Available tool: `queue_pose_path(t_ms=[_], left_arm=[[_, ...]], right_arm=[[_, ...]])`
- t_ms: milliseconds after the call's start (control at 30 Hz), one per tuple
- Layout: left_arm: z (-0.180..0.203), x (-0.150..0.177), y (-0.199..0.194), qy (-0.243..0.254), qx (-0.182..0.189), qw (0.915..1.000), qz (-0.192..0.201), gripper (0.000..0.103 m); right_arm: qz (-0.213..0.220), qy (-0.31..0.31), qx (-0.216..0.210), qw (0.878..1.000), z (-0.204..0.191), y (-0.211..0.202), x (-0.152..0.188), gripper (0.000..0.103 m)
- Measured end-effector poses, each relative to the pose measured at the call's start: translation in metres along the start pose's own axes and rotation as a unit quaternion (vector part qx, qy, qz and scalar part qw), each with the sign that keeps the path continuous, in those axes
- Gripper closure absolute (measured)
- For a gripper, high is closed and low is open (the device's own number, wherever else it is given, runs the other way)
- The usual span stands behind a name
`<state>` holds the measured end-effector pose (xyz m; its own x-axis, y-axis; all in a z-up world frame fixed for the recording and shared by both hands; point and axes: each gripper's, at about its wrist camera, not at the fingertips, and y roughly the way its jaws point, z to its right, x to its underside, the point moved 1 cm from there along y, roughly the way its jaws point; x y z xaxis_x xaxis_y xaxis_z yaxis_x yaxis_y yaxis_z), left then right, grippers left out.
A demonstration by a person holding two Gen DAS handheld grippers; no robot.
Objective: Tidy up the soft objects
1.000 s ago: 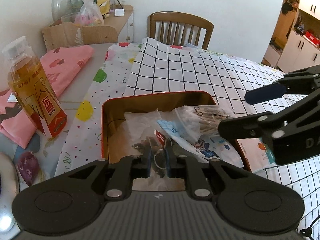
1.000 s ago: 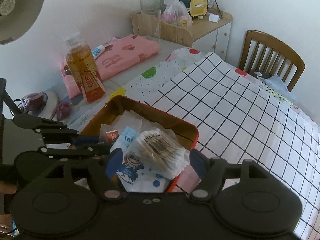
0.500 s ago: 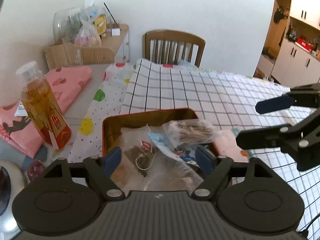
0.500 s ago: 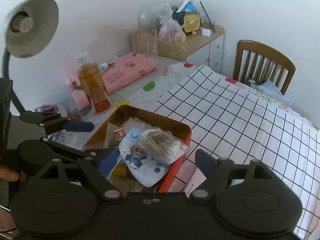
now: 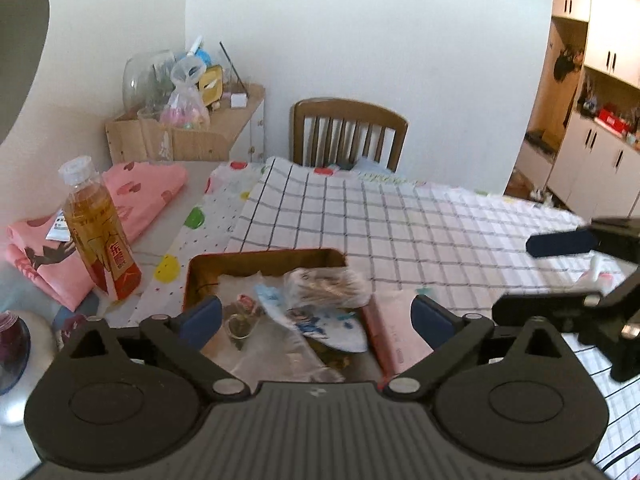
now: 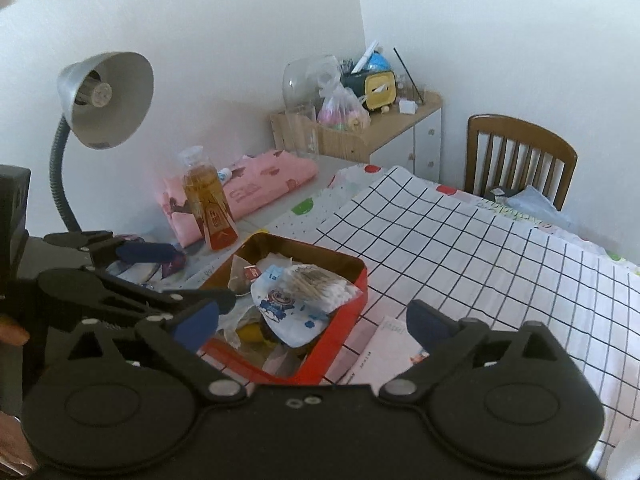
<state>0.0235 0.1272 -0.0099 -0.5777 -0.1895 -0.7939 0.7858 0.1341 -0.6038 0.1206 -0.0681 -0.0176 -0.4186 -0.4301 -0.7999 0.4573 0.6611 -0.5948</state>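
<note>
A red tin box (image 5: pixel 256 257) (image 6: pixel 344 308) on the table holds soft packets: a bag of cotton swabs (image 5: pixel 326 289) (image 6: pixel 316 285), a blue and white cartoon packet (image 5: pixel 320 322) (image 6: pixel 288 312) and a clear bag with a tea bag (image 5: pixel 240 322) (image 6: pixel 242 276). My left gripper (image 5: pixel 316 316) is open and empty, raised above the near end of the box. My right gripper (image 6: pixel 312 320) is open and empty, raised above the box. A pink packet (image 5: pixel 394 328) (image 6: pixel 384 354) lies beside the box.
A bottle of amber drink (image 5: pixel 100 232) (image 6: pixel 208 204) stands left of the box. A folded pink cloth (image 5: pixel 132 200) (image 6: pixel 256 188) lies behind it. A desk lamp (image 6: pixel 104 100) stands at the left. A wooden chair (image 5: pixel 348 132) (image 6: pixel 520 156) and a cluttered shelf (image 5: pixel 184 128) stand at the far side.
My left gripper opened, let go of the clear tea bag packet in the box, and rose back. My right gripper also pulled up and away from the box.
</note>
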Motion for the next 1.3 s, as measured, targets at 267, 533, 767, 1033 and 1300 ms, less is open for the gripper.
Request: queue_pose_path(t_ms=[267, 533, 767, 1033, 1300], left_arm=[[0.032, -0.001, -0.021, 0.009, -0.021, 0.9994, 0.025, 0.0], [0.056, 0.001, -0.035, 0.009, -0.028, 0.9989, 0.037, 0.0], [0.071, 0.004, -0.046, 0.007, -0.035, 0.9979, 0.054, 0.0], [0.081, 0.006, -0.054, 0.0, -0.036, 0.9972, 0.066, 0.0], [0.09, 0.012, -0.06, 0.003, -0.042, 0.9961, 0.078, 0.0]], right_arm=[[0.029, 0.013, 0.009, 0.999, 0.019, -0.029, 0.019, 0.0], [0.061, 0.013, 0.017, 0.998, 0.032, -0.051, 0.029, 0.0], [0.076, 0.021, 0.019, 0.997, 0.041, -0.059, 0.035, 0.0], [0.102, 0.027, 0.022, 0.994, 0.042, -0.069, 0.047, 0.0], [0.128, 0.044, 0.022, 0.991, 0.045, -0.079, 0.053, 0.0]])
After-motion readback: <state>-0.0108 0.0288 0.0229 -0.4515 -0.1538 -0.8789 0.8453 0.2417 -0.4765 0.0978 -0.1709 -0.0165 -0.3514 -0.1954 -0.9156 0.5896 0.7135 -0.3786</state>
